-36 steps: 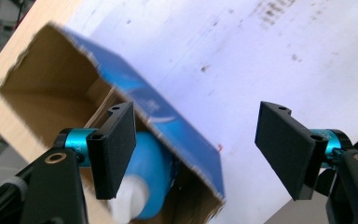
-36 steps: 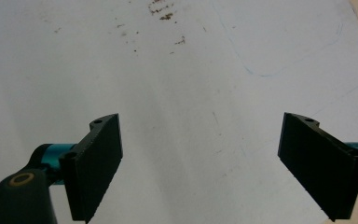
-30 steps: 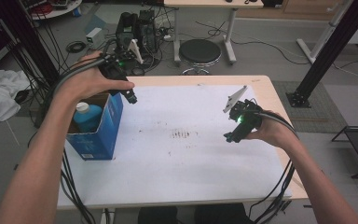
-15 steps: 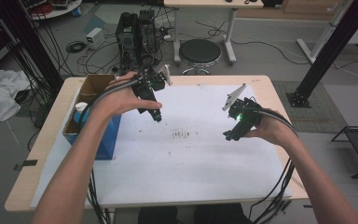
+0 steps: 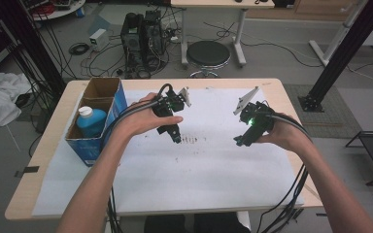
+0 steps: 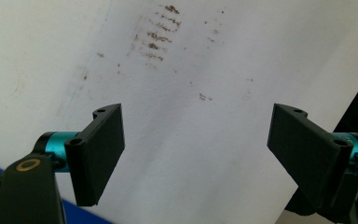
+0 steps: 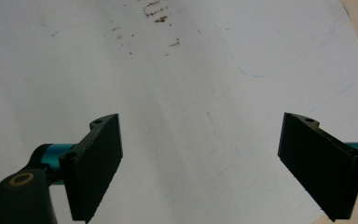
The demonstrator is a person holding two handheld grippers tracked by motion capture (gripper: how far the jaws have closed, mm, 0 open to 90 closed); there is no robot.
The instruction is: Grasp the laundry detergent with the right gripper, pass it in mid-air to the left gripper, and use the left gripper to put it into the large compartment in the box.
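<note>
Now | left tool (image 6: 196, 144) agape, empty | right tool (image 7: 200, 163) agape, empty

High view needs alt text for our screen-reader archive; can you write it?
A person holds the left gripper and right gripper, both empty, over a stained white sheet. A blue box with a bottle stands at the left.

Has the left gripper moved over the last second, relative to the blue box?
Yes. The left gripper has travelled right, away from the blue box, and now sits over the brown smudges at the sheet's middle.
</note>
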